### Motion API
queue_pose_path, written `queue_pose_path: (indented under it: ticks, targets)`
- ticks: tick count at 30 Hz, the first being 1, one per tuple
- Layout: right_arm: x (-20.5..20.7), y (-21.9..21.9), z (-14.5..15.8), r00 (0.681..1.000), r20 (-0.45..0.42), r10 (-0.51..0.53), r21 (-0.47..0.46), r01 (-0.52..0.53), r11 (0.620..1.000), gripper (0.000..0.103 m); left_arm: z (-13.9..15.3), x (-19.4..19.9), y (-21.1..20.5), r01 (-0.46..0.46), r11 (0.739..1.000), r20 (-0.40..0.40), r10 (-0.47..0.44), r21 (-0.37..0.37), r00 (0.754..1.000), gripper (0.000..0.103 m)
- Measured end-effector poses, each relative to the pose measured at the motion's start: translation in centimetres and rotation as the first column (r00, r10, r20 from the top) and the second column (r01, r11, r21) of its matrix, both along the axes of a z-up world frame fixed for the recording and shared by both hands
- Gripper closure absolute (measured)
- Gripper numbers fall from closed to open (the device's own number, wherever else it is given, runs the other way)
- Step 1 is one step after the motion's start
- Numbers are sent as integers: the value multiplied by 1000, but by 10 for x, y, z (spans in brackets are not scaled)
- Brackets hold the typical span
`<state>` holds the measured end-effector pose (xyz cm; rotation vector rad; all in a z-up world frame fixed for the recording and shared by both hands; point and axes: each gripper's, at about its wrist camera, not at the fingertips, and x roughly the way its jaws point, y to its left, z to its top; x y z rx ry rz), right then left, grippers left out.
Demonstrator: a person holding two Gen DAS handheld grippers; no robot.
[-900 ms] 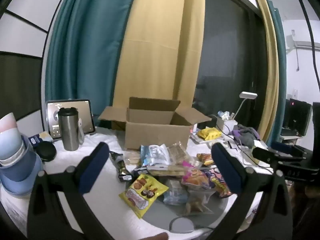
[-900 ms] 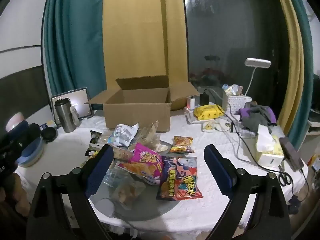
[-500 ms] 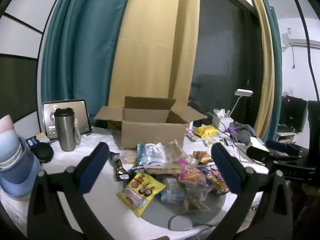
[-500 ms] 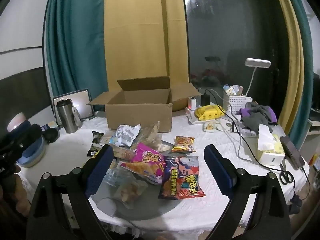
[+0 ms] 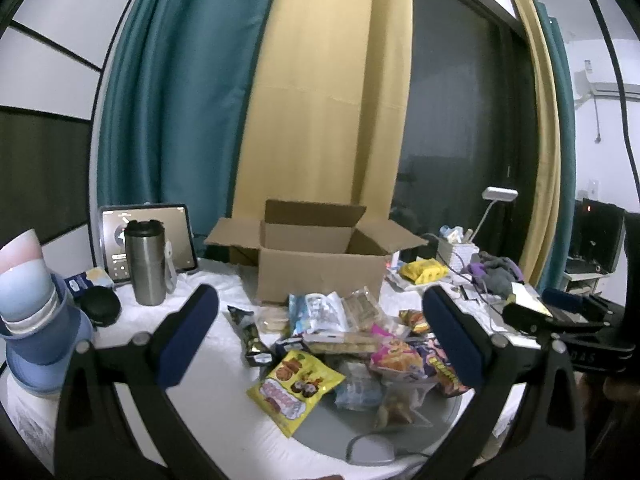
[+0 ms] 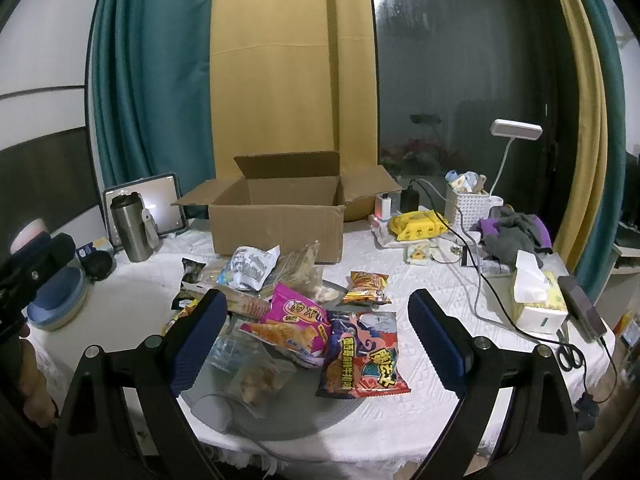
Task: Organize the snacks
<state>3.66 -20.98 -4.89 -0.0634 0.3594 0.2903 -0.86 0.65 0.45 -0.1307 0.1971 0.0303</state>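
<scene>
While both claws hover wide open and empty, the left claw (image 5: 320, 336) has drawn slightly nearer the snack pile (image 6: 296, 320) ahead of the right claw (image 6: 316, 336); the cardboard box (image 6: 276, 216) beyond holds nothing visible, so sorting has not begun.

Matt corrugated cardboard box (image 6: 278, 216), glossy plastic snack packets (image 6: 362, 354), brushed metal tumbler (image 5: 145, 266), textured white tablecloth (image 6: 432, 284)

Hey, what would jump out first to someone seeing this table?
A jumble of bright snack bags heaped mid-table, with an open cardboard box standing empty behind it. Both grippers, left and right, hover open above the pile, holding nothing.
</scene>
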Motion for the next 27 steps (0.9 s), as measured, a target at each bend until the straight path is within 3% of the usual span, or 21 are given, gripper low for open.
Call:
queue_pose_path:
  ticks: [27]
  targets:
    - [-3, -6, -1, 1000, 18, -17, 11, 16, 1000, 8, 3, -4, -2, -1, 1000, 10, 0, 8, 1000, 0]
